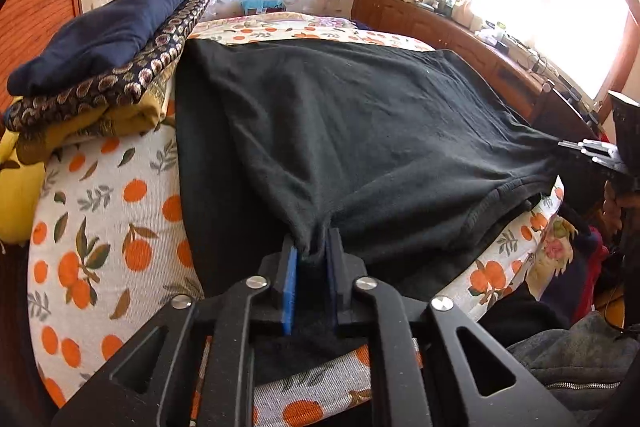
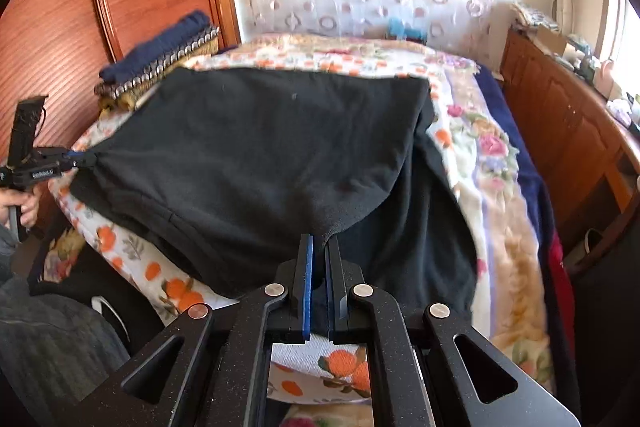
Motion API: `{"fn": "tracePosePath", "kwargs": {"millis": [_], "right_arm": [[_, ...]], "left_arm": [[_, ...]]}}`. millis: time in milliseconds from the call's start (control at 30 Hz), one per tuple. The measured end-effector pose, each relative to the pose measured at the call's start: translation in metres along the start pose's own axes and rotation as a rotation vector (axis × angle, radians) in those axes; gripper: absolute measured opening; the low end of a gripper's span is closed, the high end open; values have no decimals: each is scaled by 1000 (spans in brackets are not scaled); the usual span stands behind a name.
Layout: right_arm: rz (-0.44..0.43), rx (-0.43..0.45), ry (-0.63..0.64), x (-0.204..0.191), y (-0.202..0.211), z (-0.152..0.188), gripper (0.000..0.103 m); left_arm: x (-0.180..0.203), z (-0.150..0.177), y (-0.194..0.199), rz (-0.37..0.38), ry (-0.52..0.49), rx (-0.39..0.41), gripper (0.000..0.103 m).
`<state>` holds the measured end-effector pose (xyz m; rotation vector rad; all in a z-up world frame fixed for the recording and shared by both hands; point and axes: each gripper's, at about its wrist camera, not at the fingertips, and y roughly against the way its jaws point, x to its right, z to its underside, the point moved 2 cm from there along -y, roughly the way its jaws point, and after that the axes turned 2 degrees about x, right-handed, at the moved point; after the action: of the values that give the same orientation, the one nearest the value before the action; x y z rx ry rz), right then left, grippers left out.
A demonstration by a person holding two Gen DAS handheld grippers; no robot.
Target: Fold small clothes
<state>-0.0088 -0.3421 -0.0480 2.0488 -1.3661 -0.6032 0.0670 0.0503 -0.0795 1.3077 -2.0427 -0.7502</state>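
Left gripper (image 1: 311, 254) and right gripper (image 2: 320, 247) each pinch near corner of black garment (image 1: 360, 115), spread ahead on bed (image 1: 100, 227). Lift evenly, keep edge taut, carry forward.

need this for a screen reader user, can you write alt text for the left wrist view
The left gripper jaws pinch a corner of a black garment spread over an orange-print bedspread. The right gripper holds the garment's far corner at the right edge; a stack of folded clothes sits upper left.
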Motion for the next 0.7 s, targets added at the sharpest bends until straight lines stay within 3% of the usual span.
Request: {"fn": "tracePosePath", "kwargs": {"millis": [100,300,433,567,700], "right_arm": [[-3,-19,9,-4,-3,0,4],[28,2,-9,0,6,-9,15],[91,39,-6,-3,19,-10,45],[120,78,17,-15,20,-11,51],[73,98,21,-36,1,-11,55]], "left_arm": [[-7,3,-1,-12,20,-2,43],[-6,9,-4,-9,40,0,56],[-1,8,-5,-39,8,14,57],[1,10,-5,-56,8,29,57],[-4,8,-5,-50,39,30,57]]}}
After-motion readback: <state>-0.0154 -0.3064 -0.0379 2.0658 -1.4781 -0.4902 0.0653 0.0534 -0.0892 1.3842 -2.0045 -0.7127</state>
